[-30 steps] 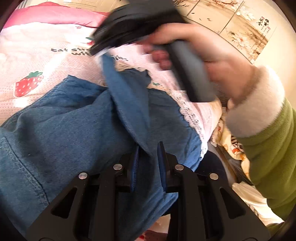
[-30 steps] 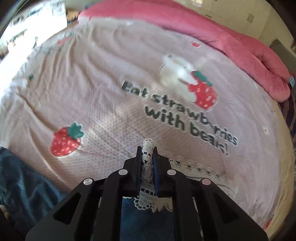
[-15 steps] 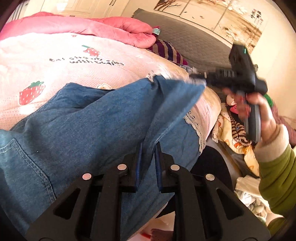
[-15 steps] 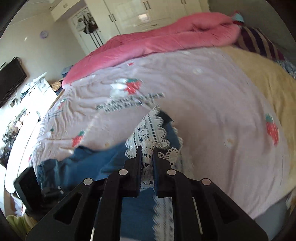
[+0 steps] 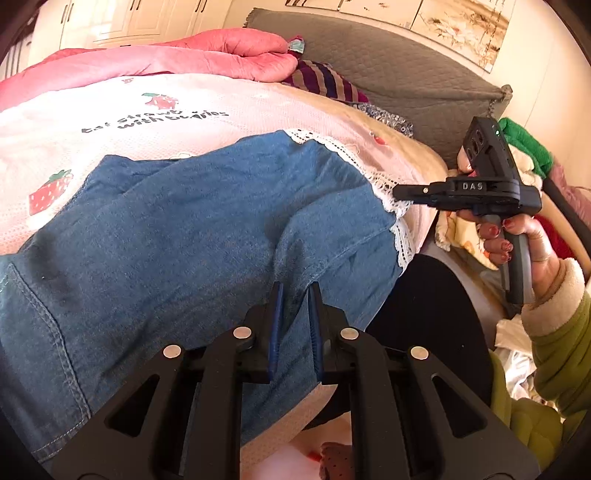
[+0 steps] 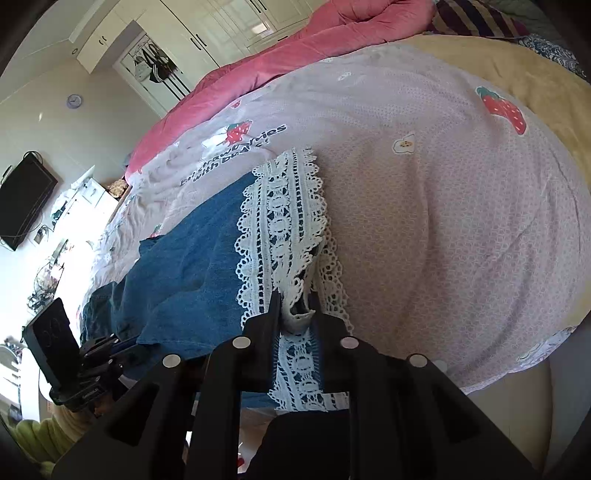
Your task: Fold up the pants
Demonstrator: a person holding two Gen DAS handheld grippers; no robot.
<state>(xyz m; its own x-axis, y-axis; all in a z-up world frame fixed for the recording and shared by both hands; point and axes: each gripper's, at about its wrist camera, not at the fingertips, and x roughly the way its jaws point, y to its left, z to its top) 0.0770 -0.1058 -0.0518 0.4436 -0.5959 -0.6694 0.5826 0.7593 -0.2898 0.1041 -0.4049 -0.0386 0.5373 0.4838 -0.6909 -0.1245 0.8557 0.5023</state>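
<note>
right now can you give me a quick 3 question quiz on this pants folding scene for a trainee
1. True or false: the left claw is shut on the denim pants.
2. Which part of the pants does the right claw pinch? A waistband B white lace hem C pocket
3. Fill in: the pants lie on a bedspread printed with ____.

Key: 1 true; 2 B; 3 strawberries

I'm in a home bedroom: bed [image 6: 443, 192], pink duvet [image 5: 155, 62], headboard [image 5: 388, 70], wardrobes [image 6: 207, 33], wall TV [image 6: 22, 199].
</note>
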